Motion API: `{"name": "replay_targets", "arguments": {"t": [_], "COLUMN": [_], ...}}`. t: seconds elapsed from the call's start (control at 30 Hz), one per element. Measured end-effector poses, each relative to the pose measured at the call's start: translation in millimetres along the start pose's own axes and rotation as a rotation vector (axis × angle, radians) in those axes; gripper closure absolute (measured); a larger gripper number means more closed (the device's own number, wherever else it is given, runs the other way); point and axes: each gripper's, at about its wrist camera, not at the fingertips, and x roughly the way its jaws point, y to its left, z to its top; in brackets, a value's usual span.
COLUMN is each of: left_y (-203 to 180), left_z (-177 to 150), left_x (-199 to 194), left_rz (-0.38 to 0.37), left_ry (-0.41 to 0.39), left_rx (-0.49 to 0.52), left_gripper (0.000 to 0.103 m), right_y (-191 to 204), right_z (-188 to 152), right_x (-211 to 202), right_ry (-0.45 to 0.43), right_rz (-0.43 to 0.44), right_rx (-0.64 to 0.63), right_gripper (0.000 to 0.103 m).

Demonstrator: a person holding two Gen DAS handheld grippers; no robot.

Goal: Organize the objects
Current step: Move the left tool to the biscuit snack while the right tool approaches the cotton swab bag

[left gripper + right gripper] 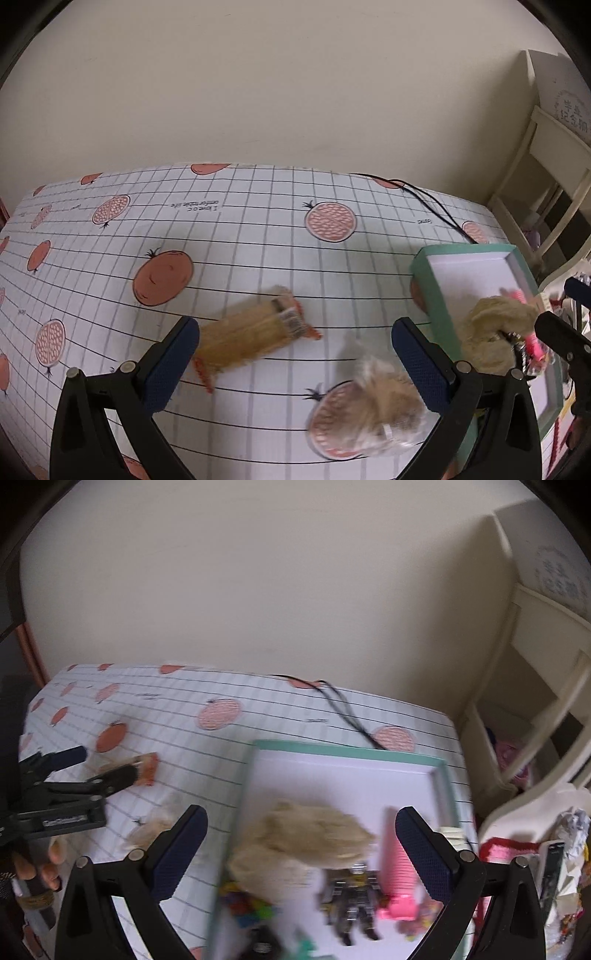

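Left wrist view looks over a table under a grid-patterned cloth (258,229) printed with pomegranates, set against a plain wall. Ahead and to the right of the left gripper (295,354) lies a shallow teal box (436,295) with a white floor; in the right wrist view the right gripper (301,843) hangs directly above this box (332,746). Both tongs are spread wide, with nothing between the blue pads.

A beige plush toy (306,838) lies in the box between the right gripper's fingers, blurred. Just ahead of the left gripper's left finger lies a tan bundle with orange ends (251,332), flat on the cloth. Beside the left gripper's right finger sits a fluffy pale toy in clear wrap (376,402), also on the cloth, outside the box.

Below the plush, nearer the right camera, lie a grey and black robot figure (351,901), a pink comb (400,878) by the right finger, and coloured blocks (247,904). A black cord (432,206) trails across the far cloth.
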Motion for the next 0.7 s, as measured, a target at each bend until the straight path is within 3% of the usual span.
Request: {"name": "replay_targets", "arguments": {"t": [0.4,0.7], "left_y": [44.2,46.0], "left_z": [-12.3,-13.5], "left_x": [14.4,26.7], "left_rz": [-0.014,-0.003], "left_ry": [0.040,0.035], "left_rx": [-0.009,0.017], "left_gripper": [0.000,0.000], "right_y": [77.7,100.9], "right_z": [-11.9,-22.7], "right_x": [21.0,39.6], "right_ry": [0.054,0.102], "right_rz": [0.103,0.131], "right_rx": [-0.119,-0.184], "right_gripper": [0.000,0.000]}}
